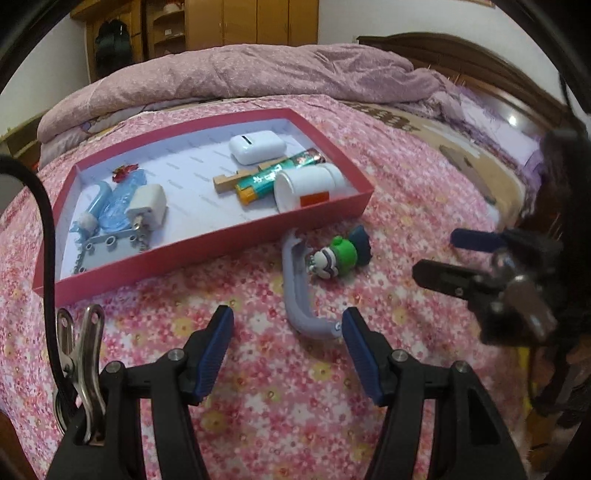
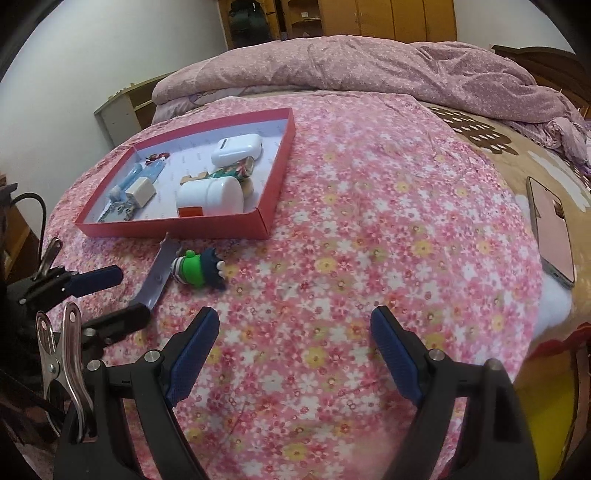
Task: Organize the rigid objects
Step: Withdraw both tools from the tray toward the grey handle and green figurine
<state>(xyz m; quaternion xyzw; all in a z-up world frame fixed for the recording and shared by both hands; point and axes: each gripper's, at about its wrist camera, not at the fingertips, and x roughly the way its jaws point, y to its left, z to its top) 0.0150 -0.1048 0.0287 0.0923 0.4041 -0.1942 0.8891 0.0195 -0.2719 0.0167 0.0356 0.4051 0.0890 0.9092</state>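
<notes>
A red tray (image 1: 325,216) (image 2: 173,227) lies on the flowered bedspread. It holds a white bottle (image 1: 308,182) (image 2: 210,194), a white case (image 1: 256,147), a green tube (image 1: 280,171), a wooden clip (image 1: 231,181), a white charger plug (image 1: 147,205) and blue items (image 1: 118,206). In front of it lie a grey curved piece (image 1: 295,291) (image 2: 160,277) and a green toy figure (image 1: 338,256) (image 2: 199,271). My left gripper (image 1: 288,332) (image 2: 110,295) is open, its fingers just short of the grey piece. My right gripper (image 2: 295,332) (image 1: 439,254) is open and empty over bare bedspread.
A rumpled pink quilt (image 1: 258,74) (image 2: 369,66) lies across the far side of the bed. A phone (image 2: 550,232) lies at the right. A wooden headboard (image 1: 480,70) and wardrobe (image 1: 240,22) stand behind.
</notes>
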